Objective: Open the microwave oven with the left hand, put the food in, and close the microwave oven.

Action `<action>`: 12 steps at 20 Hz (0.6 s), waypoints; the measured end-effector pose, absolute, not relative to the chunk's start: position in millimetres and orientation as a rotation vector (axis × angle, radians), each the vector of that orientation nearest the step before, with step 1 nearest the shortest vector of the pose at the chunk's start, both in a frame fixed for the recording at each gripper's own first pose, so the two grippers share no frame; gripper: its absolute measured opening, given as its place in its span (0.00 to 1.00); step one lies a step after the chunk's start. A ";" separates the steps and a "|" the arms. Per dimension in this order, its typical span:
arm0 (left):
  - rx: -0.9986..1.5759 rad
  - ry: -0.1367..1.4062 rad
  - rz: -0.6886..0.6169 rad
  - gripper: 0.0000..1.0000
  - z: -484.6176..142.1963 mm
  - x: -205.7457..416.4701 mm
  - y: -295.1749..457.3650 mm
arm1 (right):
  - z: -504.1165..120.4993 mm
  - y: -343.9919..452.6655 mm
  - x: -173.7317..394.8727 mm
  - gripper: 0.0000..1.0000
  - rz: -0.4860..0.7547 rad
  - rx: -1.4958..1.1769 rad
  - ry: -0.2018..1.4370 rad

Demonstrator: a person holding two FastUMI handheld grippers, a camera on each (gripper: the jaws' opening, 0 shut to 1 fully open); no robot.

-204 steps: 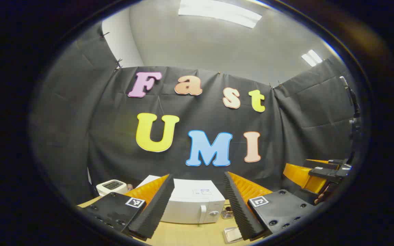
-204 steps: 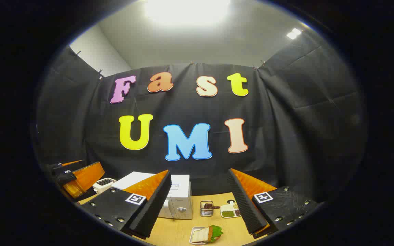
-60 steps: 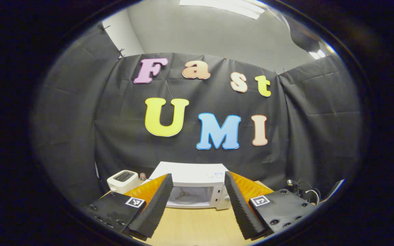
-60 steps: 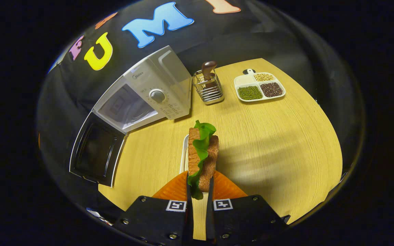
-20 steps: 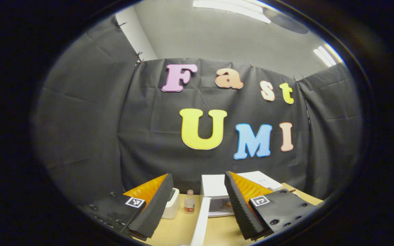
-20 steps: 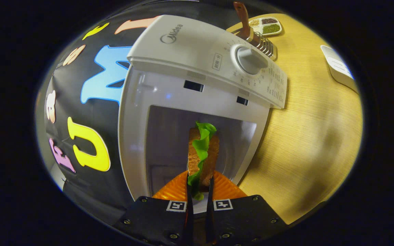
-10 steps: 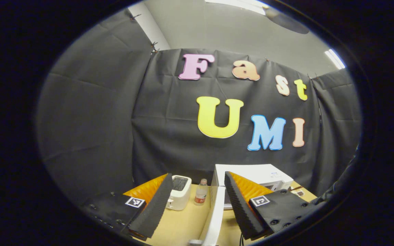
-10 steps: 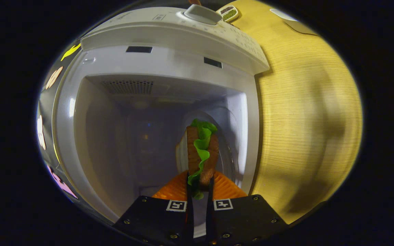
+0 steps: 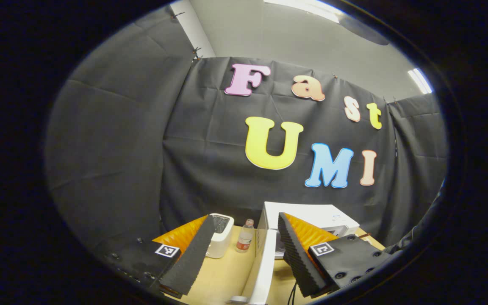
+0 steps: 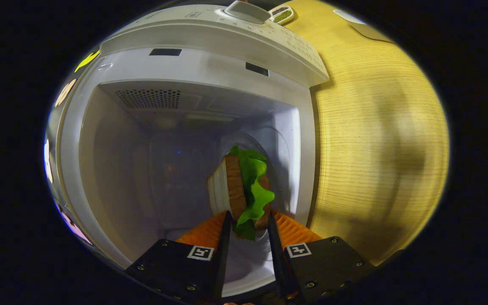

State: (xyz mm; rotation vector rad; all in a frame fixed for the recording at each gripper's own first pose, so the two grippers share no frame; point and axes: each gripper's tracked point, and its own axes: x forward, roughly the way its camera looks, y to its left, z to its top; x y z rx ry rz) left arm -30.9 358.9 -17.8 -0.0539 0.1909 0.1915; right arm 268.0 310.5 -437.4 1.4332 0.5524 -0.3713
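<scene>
Right gripper (image 10: 247, 237): fingers parted, no longer pressing the sandwich (image 10: 244, 186); gaps show on both sides of it.
Sandwich: straight ahead between the finger ends, inside the microwave (image 10: 210, 46) cavity, on a small white tray (image 10: 216, 190).
Cavity edges: opening rim frames the gripper all round; wider room on one side of the sandwich, the cavity wall close on the other.
Left gripper (image 9: 244, 250): fingers spread wide, holding nothing.
Door (image 9: 265, 271): edge-on between the left fingers, swung open, free space either side.
Beyond the left finger: toaster (image 9: 220, 237), bottle (image 9: 245, 236).
Table (image 10: 375, 140): bare wood beside the microwave.
</scene>
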 end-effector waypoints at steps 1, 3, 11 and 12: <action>-0.052 0.196 0.186 0.96 -21.4 -28.7 355.4 | -434.1 310.3 263.5 0.51 -0.342 1.422 0.558; -0.054 0.205 0.168 0.96 -27.0 -27.1 345.6 | -432.8 308.8 249.0 0.70 -0.307 1.333 0.611; -0.073 0.208 0.056 0.96 -38.1 -11.5 293.3 | -412.9 247.1 153.9 0.92 -0.066 0.822 0.786; -0.068 0.206 0.042 0.96 -38.0 -10.5 287.0 | -406.6 230.0 143.3 0.92 -0.050 0.764 0.776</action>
